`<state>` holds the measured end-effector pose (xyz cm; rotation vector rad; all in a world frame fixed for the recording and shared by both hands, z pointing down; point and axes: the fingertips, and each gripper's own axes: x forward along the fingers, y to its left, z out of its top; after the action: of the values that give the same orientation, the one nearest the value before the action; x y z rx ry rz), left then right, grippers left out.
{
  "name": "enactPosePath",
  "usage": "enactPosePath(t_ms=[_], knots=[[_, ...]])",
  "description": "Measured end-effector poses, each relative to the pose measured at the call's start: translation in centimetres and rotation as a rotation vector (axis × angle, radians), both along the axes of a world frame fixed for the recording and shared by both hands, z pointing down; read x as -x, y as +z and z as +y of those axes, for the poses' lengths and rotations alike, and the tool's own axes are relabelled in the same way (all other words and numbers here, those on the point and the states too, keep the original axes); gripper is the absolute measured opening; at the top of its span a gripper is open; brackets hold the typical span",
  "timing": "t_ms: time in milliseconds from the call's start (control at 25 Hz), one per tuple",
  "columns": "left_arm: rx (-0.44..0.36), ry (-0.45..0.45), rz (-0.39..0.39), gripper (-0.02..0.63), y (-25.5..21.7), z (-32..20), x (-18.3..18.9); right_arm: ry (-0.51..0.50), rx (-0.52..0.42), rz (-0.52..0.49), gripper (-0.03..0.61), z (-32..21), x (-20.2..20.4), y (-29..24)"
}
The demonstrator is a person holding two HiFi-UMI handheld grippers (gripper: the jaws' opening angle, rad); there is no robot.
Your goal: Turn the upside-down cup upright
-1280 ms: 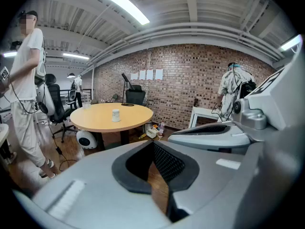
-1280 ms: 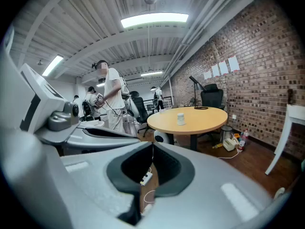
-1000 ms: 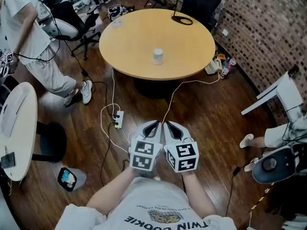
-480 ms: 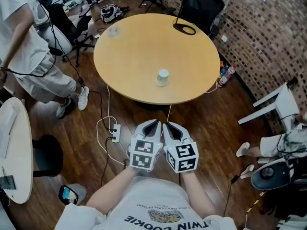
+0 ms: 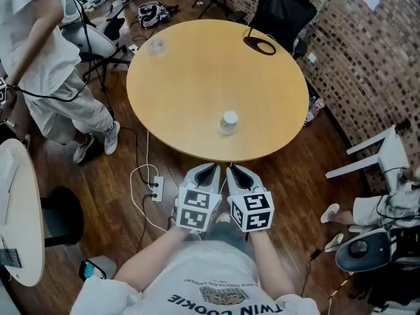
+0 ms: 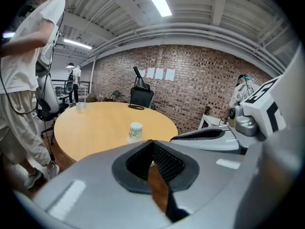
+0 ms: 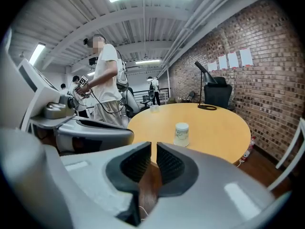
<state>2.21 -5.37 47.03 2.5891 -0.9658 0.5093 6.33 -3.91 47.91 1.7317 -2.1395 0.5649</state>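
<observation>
In the head view the cup (image 5: 228,122) stands mouth down on the round table (image 5: 190,58), near its near edge. The left gripper (image 5: 211,170) and right gripper (image 5: 231,170) are side by side close to the body, short of the table and aimed at the cup, likely lined up for the reach. The shirt (image 5: 210,274) reads "TWIN COOKIE", seen upside down. In the left gripper view the jaws meet at the tips, empty, and the cup (image 6: 136,131) is well ahead. Its greenish print is too small to read. In the right gripper view the jaws are all but closed and just beginning to part, with a thin slit and nothing between. The cup (image 7: 181,133) sits dead ahead, which suggests this gripper will take it.
</observation>
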Motion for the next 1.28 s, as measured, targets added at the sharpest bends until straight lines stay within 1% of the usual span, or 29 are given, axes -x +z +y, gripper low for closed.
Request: enactPosePath(t_ms=[120,280,440,520,720,840,1000,1280], knots=[[0.007,-0.01,-0.004,0.003,0.4,-1.6,-0.6,-0.014,0.011,0.016,0.043,-2.2,-0.9,0.7],[0.013,-0.055,-0.02,0.003,1.1,-4.4,-1.6,-0.048,0.02,0.023,0.085,-5.9,-2.6,2.0],[0.022,-0.103,-0.044,0.003,1.7,-7.4,-2.7,-0.085,0.05,0.036,0.152,-9.2,-4.0,3.9],[0.019,-0.122,-0.049,0.003,1.7,-9.0,-3.4,-0.107,0.062,0.05,0.174,-11.0,-4.6,4.7],[0.016,-0.161,-0.078,0.003,2.1,-12.9,-5.2,-0.099,0.056,0.05,0.238,-16.0,-7.4,6.2],[0.018,-0.181,-0.091,0.003,2.4,-14.6,-5.5,-0.119,0.071,0.055,0.269,-18.2,-8.1,7.7],[0.024,-0.203,-0.107,0.003,3.0,-15.9,-5.6,-0.165,0.101,0.064,0.287,-19.5,-8.1,9.9],[0.042,-0.235,-0.126,0.003,4.0,-17.0,-4.7,-0.229,0.124,0.105,0.285,-20.4,-7.3,12.0]])
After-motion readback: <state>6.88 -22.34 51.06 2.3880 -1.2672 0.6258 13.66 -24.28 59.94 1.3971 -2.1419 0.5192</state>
